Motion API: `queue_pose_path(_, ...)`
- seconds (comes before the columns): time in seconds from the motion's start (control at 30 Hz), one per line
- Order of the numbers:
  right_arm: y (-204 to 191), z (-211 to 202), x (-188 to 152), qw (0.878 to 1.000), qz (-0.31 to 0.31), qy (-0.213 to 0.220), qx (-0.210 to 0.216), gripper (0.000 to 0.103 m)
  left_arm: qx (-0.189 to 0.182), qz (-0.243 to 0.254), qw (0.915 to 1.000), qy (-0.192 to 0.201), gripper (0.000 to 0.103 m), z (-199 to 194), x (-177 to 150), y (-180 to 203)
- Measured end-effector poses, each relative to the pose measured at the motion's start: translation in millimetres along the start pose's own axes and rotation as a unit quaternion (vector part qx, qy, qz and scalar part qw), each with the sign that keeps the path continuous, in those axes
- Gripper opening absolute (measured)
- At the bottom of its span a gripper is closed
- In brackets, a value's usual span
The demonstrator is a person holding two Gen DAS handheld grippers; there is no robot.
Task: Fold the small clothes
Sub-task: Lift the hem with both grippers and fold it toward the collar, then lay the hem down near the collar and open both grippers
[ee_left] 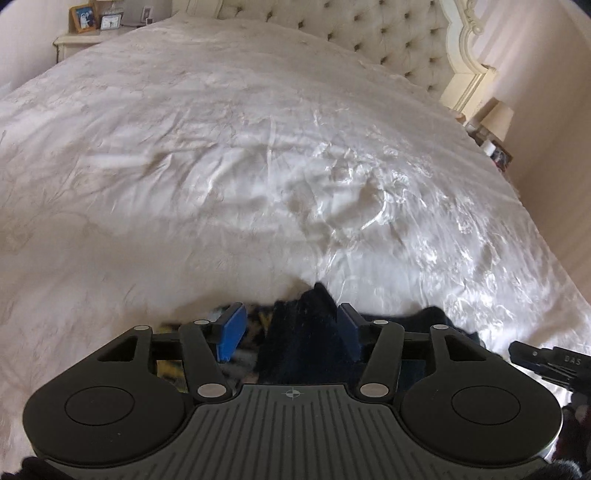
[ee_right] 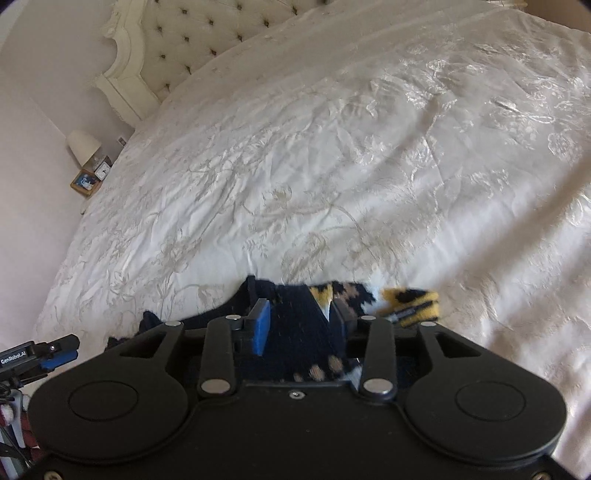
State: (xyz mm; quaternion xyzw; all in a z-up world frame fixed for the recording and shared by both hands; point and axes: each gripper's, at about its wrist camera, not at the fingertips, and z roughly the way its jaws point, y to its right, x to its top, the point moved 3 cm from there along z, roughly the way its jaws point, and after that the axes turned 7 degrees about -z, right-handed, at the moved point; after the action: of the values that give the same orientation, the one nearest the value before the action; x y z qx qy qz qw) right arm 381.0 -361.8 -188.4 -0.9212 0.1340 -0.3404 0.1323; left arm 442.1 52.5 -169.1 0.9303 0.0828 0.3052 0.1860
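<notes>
Through the left wrist camera, the left gripper [ee_left: 289, 326] is hanging low over the near edge of the bedspread [ee_left: 229, 177], its blue pads [ee_left: 232, 332] standing apart. A dark navy fold of the small knitted garment [ee_left: 299, 332] is rising between them, lying against the right-hand pad while a clear gap is showing beside the left-hand one, so the jaws are not clamping it. More of the garment, patterned in yellow and black, is peeking out beneath the left finger. The tufted headboard [ee_left: 388, 40] is filling the far right of the bed, and a bedside table with a framed photo [ee_left: 83, 18] is sitting beyond the bed's far left corner. The tip of the right gripper [ee_left: 546, 360] is poking in at the right edge, just beside the garment.

Through the right wrist camera, the right gripper [ee_right: 300, 321] is hovering over the same garment [ee_right: 295, 332], jaws likewise apart, with dark cloth bunching between the pads [ee_right: 260, 326]; whether it is touching both I cannot tell. Only this view is showing the garment's far end: a yellow-and-black striped cuff [ee_right: 413, 302] lying on the bedspread [ee_right: 332, 166] right of the gripper, plus tan and white patterning. The headboard [ee_right: 177, 40] is standing upper left here, a lamp [ee_right: 83, 146] and a small clock below it. The left gripper [ee_right: 55, 352] is showing at the left edge.
</notes>
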Motion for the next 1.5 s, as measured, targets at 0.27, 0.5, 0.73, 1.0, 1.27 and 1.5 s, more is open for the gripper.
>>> queue_pose_path(0.27, -4, 10, -13, 0.998, -0.045, -0.032, 0.001, 0.051, 0.004, 0.030, 0.9979, -0.058, 0.054, 17, -24, -3)
queue_pose_path(0.5, -12, 41, -4, 0.993, -0.105, -0.055, -0.005, 0.056, 0.005, 0.056, 0.9954, -0.078, 0.054, 45, -17, 1)
queue_pose_path(0.73, -11, 63, -5, 0.988, -0.128, -0.080, 0.002, 0.057, -0.007, 0.053, 0.9936, -0.100, 0.050, 66, -15, -2)
queue_pose_path(1.0, -26, 43, -9, 0.988, -0.145, -0.054, 0.025, 0.012, 0.010, 0.068, 0.9966, -0.046, 0.010, 39, -23, 7)
queue_pose_path(1.27, -30, 45, 17, 0.986, -0.164, -0.028, -0.003, 0.011, 0.024, 0.074, 0.9969, -0.002, 0.010, 32, 9, 14)
queue_pose_path(1.5, -17, 81, 7, 0.983, -0.162, -0.078, -0.033, 0.012, 0.018, 0.049, 0.9977, -0.045, 0.017, 46, 5, 6)
